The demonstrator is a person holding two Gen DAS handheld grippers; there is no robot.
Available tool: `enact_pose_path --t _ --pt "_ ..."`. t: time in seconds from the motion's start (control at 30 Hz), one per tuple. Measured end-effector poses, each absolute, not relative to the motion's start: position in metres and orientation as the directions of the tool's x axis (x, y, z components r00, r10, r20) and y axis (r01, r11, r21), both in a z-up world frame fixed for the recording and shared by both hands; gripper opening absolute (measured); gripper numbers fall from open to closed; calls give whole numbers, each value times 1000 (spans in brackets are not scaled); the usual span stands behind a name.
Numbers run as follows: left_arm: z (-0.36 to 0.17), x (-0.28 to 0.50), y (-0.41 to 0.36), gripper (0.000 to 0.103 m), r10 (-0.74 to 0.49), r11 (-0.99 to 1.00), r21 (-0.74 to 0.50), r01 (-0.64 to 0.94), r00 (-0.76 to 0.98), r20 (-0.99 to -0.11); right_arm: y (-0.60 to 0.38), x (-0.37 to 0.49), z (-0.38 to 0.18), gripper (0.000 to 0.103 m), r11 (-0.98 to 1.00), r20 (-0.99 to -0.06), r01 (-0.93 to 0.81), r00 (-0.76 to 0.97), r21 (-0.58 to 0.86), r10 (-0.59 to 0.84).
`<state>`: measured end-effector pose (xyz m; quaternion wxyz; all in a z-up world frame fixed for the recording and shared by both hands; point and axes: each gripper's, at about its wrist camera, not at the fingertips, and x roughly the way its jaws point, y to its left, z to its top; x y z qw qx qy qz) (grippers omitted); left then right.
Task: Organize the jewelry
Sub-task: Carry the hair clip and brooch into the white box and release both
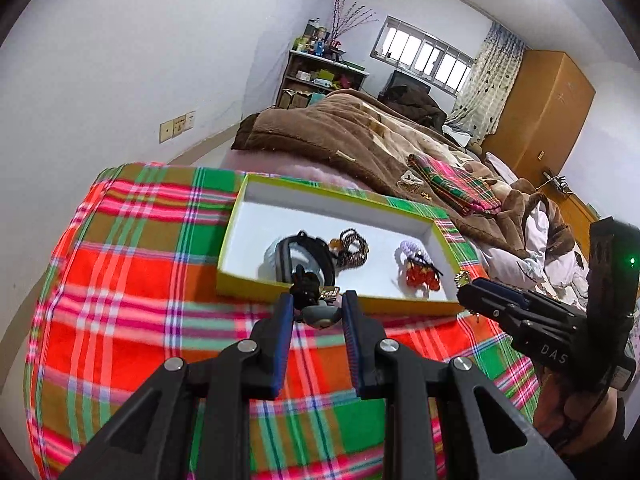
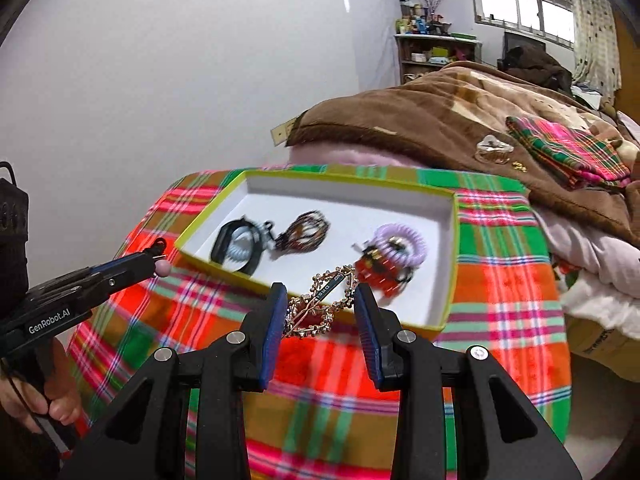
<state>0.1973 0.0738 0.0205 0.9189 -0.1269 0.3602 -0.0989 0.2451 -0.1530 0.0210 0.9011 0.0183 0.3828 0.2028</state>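
A shallow white box with a yellow-green rim (image 1: 256, 294) (image 2: 448, 280) lies on the plaid cloth. Inside are a black watch band (image 1: 288, 256) (image 2: 230, 246), brown beads (image 1: 354, 246) (image 2: 306, 234), a purple coil tie (image 1: 412, 250) (image 2: 400, 240) and a red hair clip (image 1: 422, 278) (image 2: 376, 270). My left gripper (image 1: 316, 306) is shut on a small charm with a black cord and grey-pink bead (image 1: 318, 314), just before the box's near rim. My right gripper (image 2: 320, 308) is shut on a gold rhinestone hair clip (image 2: 320, 304) over the near rim.
The plaid cloth (image 1: 140, 280) covers a rounded surface at the bed's foot. Behind it lie a brown blanket (image 1: 340, 132), a folded plaid cloth (image 2: 568, 148) and a clear claw clip (image 2: 494, 148). A shelf (image 1: 316, 76) and a wooden wardrobe (image 1: 540, 112) stand at the back.
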Motion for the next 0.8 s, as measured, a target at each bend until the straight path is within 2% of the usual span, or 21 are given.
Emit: enact_pose_path --t 0.8 --pt "4 294 73 26 -251 958 -275 78 688 -681 -131 329 -3 36 911 -726 -387 585 142 362"
